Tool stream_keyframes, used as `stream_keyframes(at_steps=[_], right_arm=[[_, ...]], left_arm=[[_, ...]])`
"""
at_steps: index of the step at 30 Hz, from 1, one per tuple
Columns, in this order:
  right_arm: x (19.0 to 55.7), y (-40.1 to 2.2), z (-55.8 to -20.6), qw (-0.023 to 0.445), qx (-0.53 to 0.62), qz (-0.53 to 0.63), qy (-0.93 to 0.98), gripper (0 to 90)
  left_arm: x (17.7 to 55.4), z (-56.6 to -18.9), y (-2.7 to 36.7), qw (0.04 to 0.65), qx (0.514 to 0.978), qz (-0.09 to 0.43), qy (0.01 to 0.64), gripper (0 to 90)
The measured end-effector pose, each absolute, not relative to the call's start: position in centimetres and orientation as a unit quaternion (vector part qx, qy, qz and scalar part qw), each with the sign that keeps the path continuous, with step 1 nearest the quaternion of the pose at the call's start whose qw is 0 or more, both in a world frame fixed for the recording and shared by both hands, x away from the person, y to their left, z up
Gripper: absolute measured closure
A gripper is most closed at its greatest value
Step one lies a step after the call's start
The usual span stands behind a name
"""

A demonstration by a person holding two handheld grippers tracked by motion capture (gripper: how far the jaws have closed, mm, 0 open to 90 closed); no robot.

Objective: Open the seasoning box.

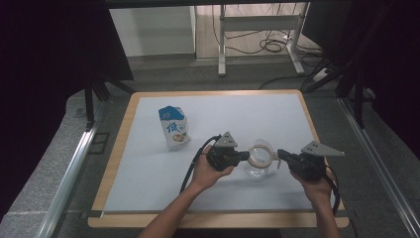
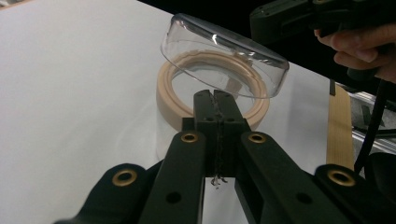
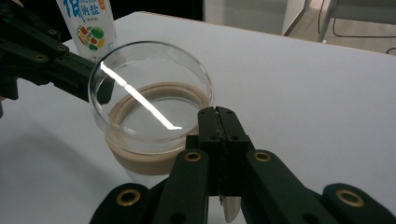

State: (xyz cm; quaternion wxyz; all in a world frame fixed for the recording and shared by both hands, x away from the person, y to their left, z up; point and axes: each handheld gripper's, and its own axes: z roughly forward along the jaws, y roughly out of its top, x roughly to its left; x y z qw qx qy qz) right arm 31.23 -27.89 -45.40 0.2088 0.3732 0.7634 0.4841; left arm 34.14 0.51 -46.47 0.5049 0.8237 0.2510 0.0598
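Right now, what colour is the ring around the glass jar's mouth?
Pale beige or cream; the ring shows best in the left gripper view, beneath the clear lid.

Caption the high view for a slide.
Two shut claws, left and right, flank a clear glass jar with beige ring; blue-white carton stands behind.

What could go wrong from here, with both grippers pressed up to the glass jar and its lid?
1. The clear lid sits tilted over the jar's beige collar; a nudge may tip it off.
2. The left gripper and right gripper, jaws shut, flank the glass jar, which could slip or topple if pushed unevenly.
3. The carton stands nearby and could be knocked.
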Motion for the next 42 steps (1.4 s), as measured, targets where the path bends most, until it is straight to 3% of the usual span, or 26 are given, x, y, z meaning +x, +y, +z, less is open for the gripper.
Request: stream_keyframes(at_steps=[2,3,8,12,23,42], right_arm=[[30.7,-28.0,-45.6,0.206,0.367,0.492,0.762,79.4],[30.7,-28.0,-45.6,0.206,0.367,0.492,0.762,79.4],[29.5,-28.0,-46.9,0.183,0.364,0.499,0.765,59.3],[28.5,-27.6,-48.1,0.177,0.356,0.496,0.772,52.8],[28.1,-24.8,-51.4,0.144,0.333,0.469,0.805,46.2],[27.5,-23.3,-51.9,0.123,0.314,0.465,0.819,46.1]], left_arm=[[34.2,-46.3,0.3,0.503,0.826,0.060,0.246,90.0],[34.2,-46.3,0.3,0.503,0.826,0.060,0.246,90.0],[34.3,-46.2,0.0,0.505,0.826,0.057,0.244,90.0],[34.2,-45.9,-0.2,0.506,0.826,0.060,0.241,90.0],[34.3,-45.0,-0.6,0.509,0.825,0.060,0.238,90.0],[34.1,-42.4,-3.8,0.506,0.835,0.065,0.209,90.0]])
